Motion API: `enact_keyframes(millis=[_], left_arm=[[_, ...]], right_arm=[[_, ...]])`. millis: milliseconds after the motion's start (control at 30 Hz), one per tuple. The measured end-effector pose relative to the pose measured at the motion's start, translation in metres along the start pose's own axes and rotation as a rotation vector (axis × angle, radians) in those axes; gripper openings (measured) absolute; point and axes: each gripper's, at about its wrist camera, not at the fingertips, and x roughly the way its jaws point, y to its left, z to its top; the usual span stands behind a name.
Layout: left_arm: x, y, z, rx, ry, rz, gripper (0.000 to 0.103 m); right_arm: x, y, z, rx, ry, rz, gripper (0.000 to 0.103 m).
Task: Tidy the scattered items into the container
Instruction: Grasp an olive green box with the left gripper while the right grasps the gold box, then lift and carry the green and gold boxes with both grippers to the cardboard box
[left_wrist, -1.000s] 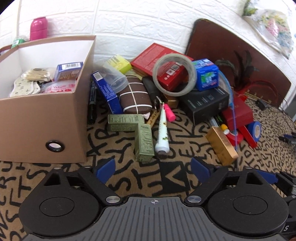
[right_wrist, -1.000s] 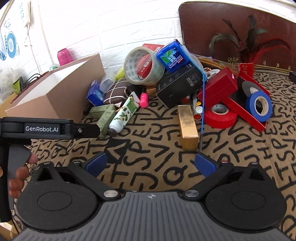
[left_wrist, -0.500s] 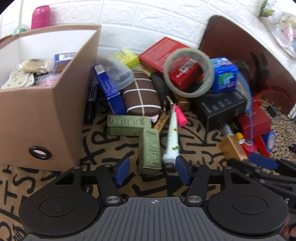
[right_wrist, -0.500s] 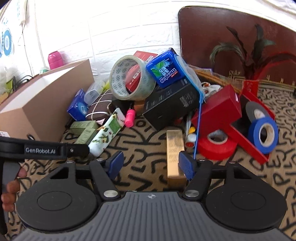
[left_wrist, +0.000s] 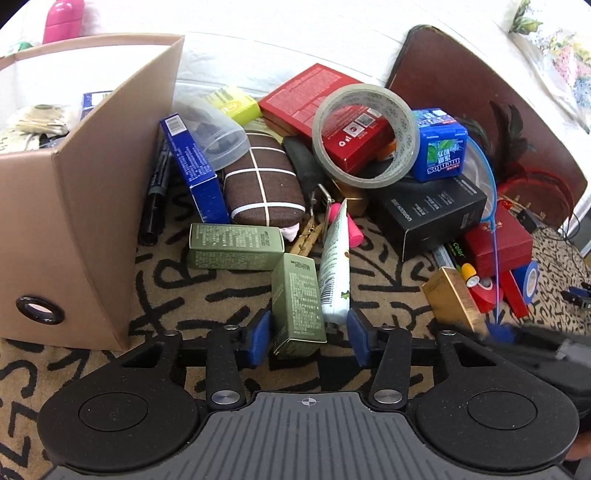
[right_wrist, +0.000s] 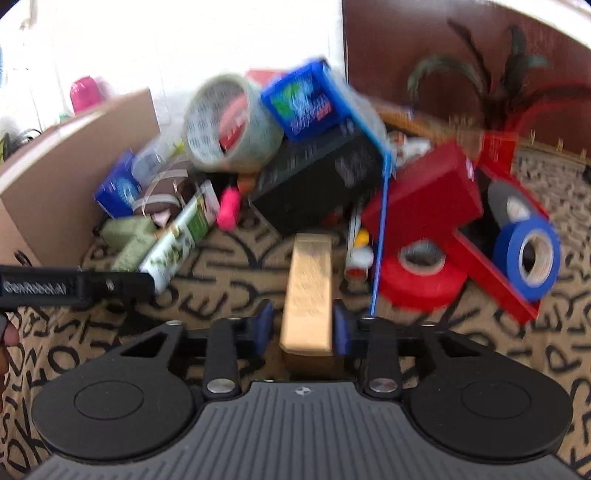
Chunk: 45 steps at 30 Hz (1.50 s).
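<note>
Grippers sit near the brown box: the left gripper is spread around a green carton, and the right gripper is spread around a gold box. Squeeze each in the middle before lifting. A blue tub says "mentos".

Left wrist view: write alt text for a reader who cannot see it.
The left claw straddles the near end of a green box and a white tube on a letter-patterned cloth, its blue pads not yet closed. A brown cardboard container stands at left; behind lies a pile with a clear tape roll.
</note>
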Motion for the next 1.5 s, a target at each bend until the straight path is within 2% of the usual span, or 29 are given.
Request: enact_keyframes(millis=[67, 100, 200, 233, 267, 333, 667, 733, 967, 1133, 1200, 1400, 1500], left_arm=[[-0.002, 0.002, -0.001, -0.01, 0.0, -0.001, 0.05], [-0.002, 0.003, -0.001, -0.011, 0.003, -0.006, 0.042], [-0.007, 0.007, -0.001, -0.035, 0.009, -0.006, 0.031], [-0.01, 0.01, -0.001, -0.05, 0.007, -0.009, 0.021], [-0.012, 0.013, 0.0, -0.067, 0.014, -0.017, 0.018], [-0.016, 0.017, -0.002, -0.086, 0.037, -0.031, 0.018], [-0.053, 0.02, -0.024, -0.055, 0.081, -0.055, 0.02], [-0.053, 0.019, -0.025, -0.046, 0.084, -0.053, 0.041], [-0.048, 0.011, -0.018, -0.019, 0.059, -0.019, 0.058], [-0.043, 0.006, -0.016, 0.026, 0.06, -0.004, 0.056], [-0.041, 0.006, -0.016, 0.045, 0.063, 0.011, 0.021], [-0.04, 0.005, -0.017, 0.072, 0.066, 0.018, 0.021], [-0.037, 0.004, -0.019, 0.082, 0.056, 0.021, 0.042]], right_arm=[[-0.002, 0.001, -0.004, 0.007, -0.012, -0.002, 0.029], [-0.004, 0.001, -0.005, 0.013, -0.01, 0.002, 0.027], [-0.009, 0.005, -0.008, 0.014, 0.005, 0.024, 0.027], [-0.011, 0.007, -0.01, 0.009, 0.009, 0.028, 0.027], [-0.013, 0.009, -0.011, 0.007, 0.012, 0.032, 0.027], [-0.016, 0.013, -0.015, 0.009, 0.019, 0.047, 0.027], [-0.041, 0.039, -0.034, -0.025, 0.053, 0.097, 0.027], [-0.042, 0.041, -0.036, -0.025, 0.051, 0.095, 0.029], [-0.045, 0.043, -0.034, -0.015, 0.054, 0.091, 0.031], [-0.042, 0.041, -0.03, -0.013, 0.056, 0.084, 0.033], [-0.041, 0.042, -0.029, -0.017, 0.054, 0.081, 0.033], [-0.036, 0.046, -0.026, -0.045, 0.069, 0.076, 0.029], [-0.034, 0.047, -0.025, -0.043, 0.077, 0.071, 0.029]])
